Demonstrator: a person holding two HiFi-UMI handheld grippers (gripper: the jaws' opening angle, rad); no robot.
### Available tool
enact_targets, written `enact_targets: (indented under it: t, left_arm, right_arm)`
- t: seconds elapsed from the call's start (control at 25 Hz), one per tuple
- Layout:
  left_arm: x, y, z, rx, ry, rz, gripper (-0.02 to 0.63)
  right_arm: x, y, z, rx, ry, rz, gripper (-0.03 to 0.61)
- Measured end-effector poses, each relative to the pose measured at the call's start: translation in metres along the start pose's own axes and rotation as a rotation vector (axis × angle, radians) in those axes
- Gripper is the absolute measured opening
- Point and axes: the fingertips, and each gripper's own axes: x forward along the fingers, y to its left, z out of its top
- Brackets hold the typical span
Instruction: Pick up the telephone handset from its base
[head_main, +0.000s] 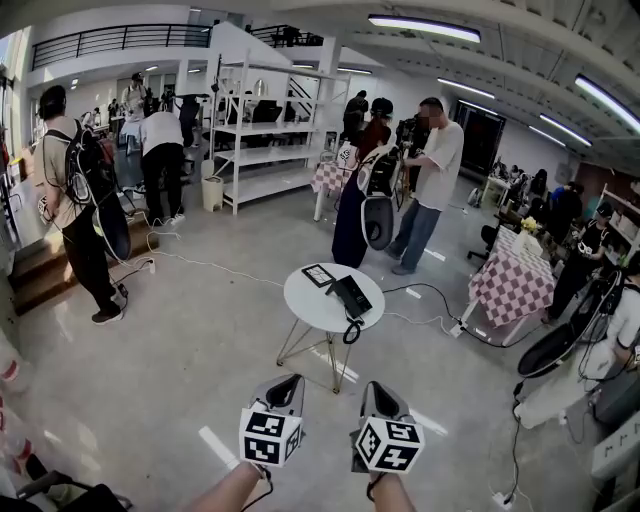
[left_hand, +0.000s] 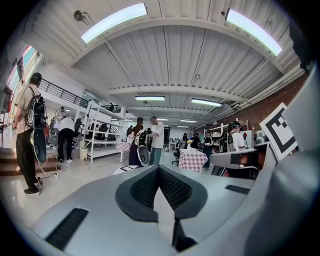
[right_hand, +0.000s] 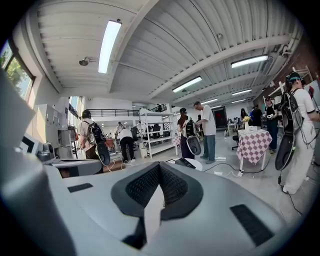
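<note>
A black telephone (head_main: 350, 295) with its handset on the base lies on a small round white table (head_main: 310, 305). Beside it is a square marker card (head_main: 318, 275), and a coiled cord (head_main: 352, 331) hangs over the table's near edge. My left gripper (head_main: 285, 384) and right gripper (head_main: 378, 391) are side by side well short of the table, both pointing towards it. Both have their jaws shut with nothing between them. The left gripper (left_hand: 159, 170) sees only the table's top edge (left_hand: 131, 169). Past the right gripper (right_hand: 160, 167) the telephone (right_hand: 184, 162) shows small.
Two people (head_main: 430, 180) stand just behind the table, and another person (head_main: 75, 200) stands at the left. A table with a checked cloth (head_main: 512, 280) is at the right, white shelves (head_main: 265, 130) at the back. Cables (head_main: 430, 290) run across the floor.
</note>
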Motion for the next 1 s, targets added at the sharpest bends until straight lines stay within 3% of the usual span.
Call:
enact_targets:
  t: [0.32,1.0]
  left_arm:
    - [0.005,0.007,-0.010,-0.029,0.011,-0.045,0.017]
    - [0.049,0.024,-0.014,-0.039,0.018,-0.034,0.017]
  right_arm:
    - [-0.002,-0.011,-0.024,0.028,0.066,-0.068,0.025]
    - [0.041,-0.028,-0.025,0.006,0.099,-0.081,0.025]
